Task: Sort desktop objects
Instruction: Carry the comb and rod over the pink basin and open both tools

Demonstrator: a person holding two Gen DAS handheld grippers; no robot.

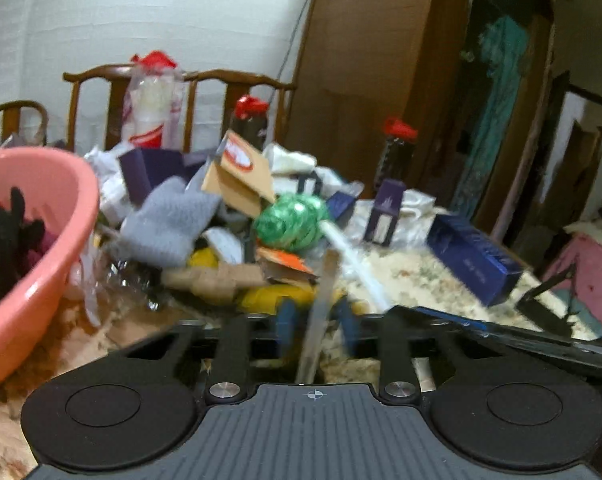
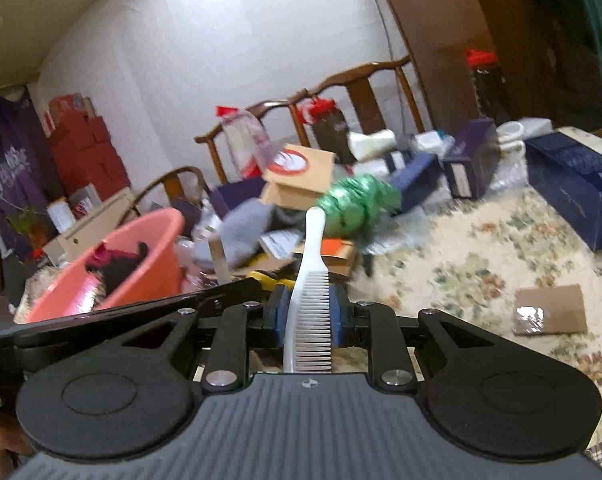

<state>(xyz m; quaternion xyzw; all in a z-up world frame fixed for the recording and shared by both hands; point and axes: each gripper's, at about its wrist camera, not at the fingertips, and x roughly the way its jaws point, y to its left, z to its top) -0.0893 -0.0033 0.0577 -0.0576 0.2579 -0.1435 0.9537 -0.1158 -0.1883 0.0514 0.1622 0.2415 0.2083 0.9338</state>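
I see the floral cloth table (image 2: 481, 264) bare at right, a smooth pink basin (image 1: 41, 248) at left. My right claw (image 2: 309, 316) pinches a white toothed comb (image 2: 311, 304); my left claw (image 1: 317, 320) clamps a flat metal strip (image 1: 321, 304).

Basin (image 1: 41, 240) cut by left edge, contents dark and unreadable. Box (image 2: 297, 178) label motion-blurred. Strip (image 1: 319, 312) lower end hidden behind claw body.

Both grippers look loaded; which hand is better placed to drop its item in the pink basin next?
Probably left: the pink basin sits right beside the left gripper, shut on a thin metal strip. The right gripper, holding the white comb, is farther.
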